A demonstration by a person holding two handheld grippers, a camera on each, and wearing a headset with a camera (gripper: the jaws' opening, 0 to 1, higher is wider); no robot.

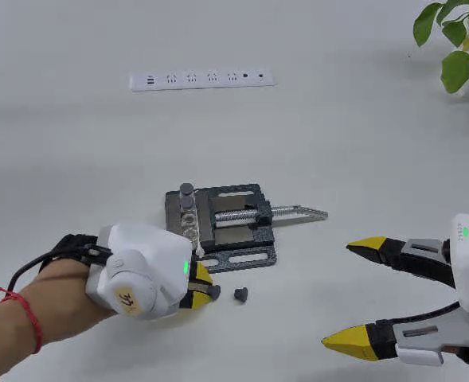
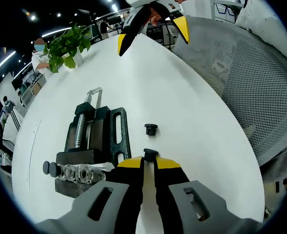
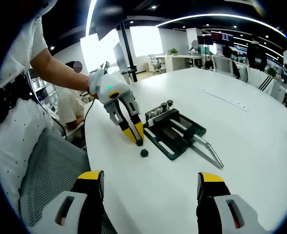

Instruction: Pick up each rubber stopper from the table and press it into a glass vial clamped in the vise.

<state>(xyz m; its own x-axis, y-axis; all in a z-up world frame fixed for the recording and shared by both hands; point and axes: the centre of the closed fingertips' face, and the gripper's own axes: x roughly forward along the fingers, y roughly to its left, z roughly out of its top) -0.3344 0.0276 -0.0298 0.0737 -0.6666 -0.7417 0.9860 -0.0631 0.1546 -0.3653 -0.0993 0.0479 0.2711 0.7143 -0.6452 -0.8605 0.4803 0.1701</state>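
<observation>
My left gripper (image 1: pixel 209 291) (image 2: pixel 150 160) is shut on a dark rubber stopper (image 1: pixel 215 292) (image 2: pixel 150 154) (image 3: pixel 140 143), low over the table just in front of the vise (image 1: pixel 226 227) (image 2: pixel 92 131) (image 3: pixel 175 129). A second stopper (image 1: pixel 240 295) (image 2: pixel 151 129) (image 3: pixel 144 152) lies loose on the table close beside it. A row of glass vials (image 1: pixel 189 223) (image 2: pixel 80 172) (image 3: pixel 158 113) is clamped in the vise, the two far ones capped with stoppers (image 1: pixel 186 191) (image 2: pixel 49 168). My right gripper (image 1: pixel 353 294) (image 3: pixel 150 183) hangs open and holds nothing, off to the right.
The vise's screw handle (image 1: pixel 298 212) sticks out to the right. A white power strip (image 1: pixel 201 79) lies at the back of the table. A potted plant (image 1: pixel 457 40) stands at the far right corner. A mesh chair (image 2: pixel 240 73) stands by the table's edge.
</observation>
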